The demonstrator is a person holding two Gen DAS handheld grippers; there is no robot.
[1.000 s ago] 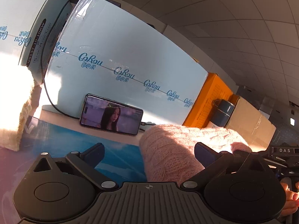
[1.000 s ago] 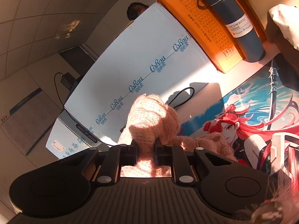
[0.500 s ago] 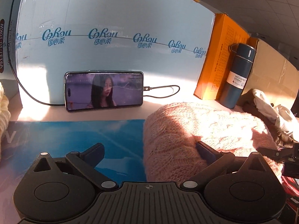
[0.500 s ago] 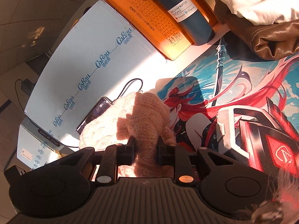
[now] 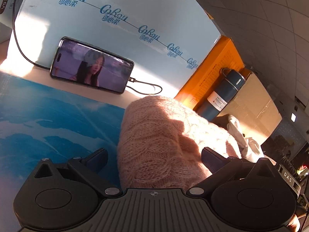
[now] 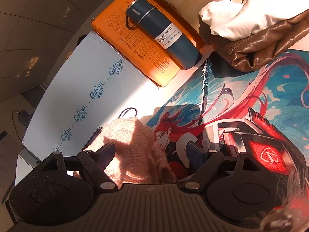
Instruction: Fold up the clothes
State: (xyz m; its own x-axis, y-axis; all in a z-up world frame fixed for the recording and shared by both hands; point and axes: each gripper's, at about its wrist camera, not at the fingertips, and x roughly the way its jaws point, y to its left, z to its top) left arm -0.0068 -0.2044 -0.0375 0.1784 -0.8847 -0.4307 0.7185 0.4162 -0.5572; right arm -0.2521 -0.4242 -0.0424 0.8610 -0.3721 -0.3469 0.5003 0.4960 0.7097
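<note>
A fuzzy pink knitted sweater (image 5: 164, 139) lies bunched on the printed desk mat (image 5: 48, 121). My left gripper (image 5: 154, 158) is open, its fingers apart with the sweater lying between them. In the right wrist view the same sweater (image 6: 133, 147) lies heaped on the mat (image 6: 251, 100) between the fingers of my right gripper (image 6: 152, 152), which is open and holds nothing.
A phone (image 5: 90, 65) with a cable leans on a pale blue carton (image 5: 135, 9) at the back. An orange box (image 6: 139, 44) and a dark blue vacuum bottle (image 6: 164, 32) stand beside it. A brown leather garment (image 6: 260, 46) with white cloth (image 6: 251, 13) lies at the back right.
My right gripper has opened and let go of the pink sweater, which now lies on the mat. My left gripper stayed open and its view tilted.
</note>
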